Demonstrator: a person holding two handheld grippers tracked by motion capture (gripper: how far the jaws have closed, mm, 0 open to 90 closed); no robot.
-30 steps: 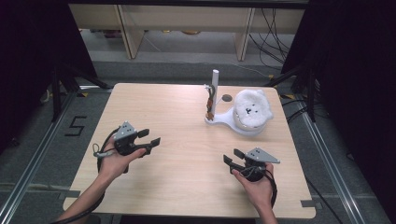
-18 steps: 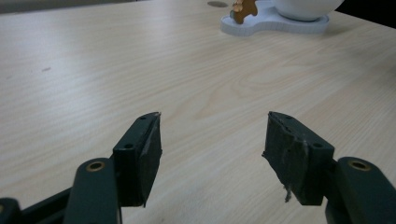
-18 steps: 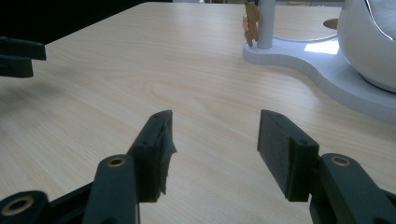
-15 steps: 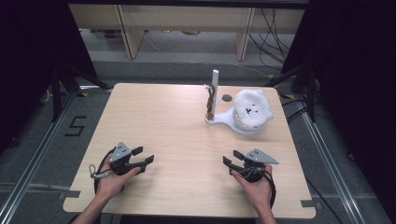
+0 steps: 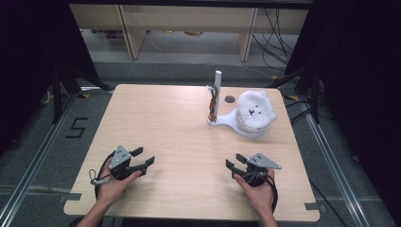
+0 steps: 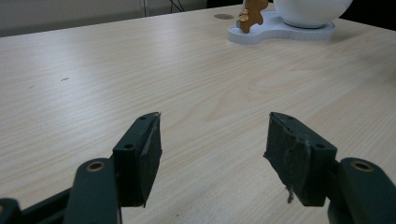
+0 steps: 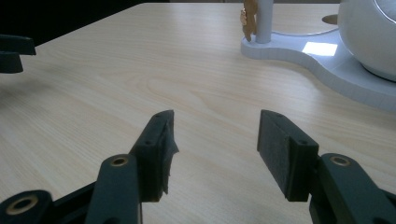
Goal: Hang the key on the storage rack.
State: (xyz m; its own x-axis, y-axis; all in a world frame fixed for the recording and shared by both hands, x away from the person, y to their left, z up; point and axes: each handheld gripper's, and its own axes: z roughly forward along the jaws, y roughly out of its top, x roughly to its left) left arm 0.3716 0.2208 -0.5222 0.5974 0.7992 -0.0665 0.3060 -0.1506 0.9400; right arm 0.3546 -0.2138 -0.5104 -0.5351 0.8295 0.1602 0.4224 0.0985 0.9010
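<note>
The person's left hand (image 5: 112, 182) grips the left black two-jaw gripper (image 5: 143, 159) from behind, the forearm trailing back from it; its jaws point ahead and stand wide apart with nothing between the worn pads (image 6: 150, 154); the right hand (image 5: 257, 189) holds the right black two-jaw gripper (image 5: 233, 161) likewise, grey three-cornered plate on top, jaws spread wide and empty; the two grippers lie well apart, side by side.

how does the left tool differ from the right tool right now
The left tool sits near the table's left front corner, far from the white stand; the right tool lies nearer that stand. In the high view the left tool's jaws point right and slightly away, while the right tool's jaws point left. Both are open, hold nothing, and rest low over the wood.
</note>
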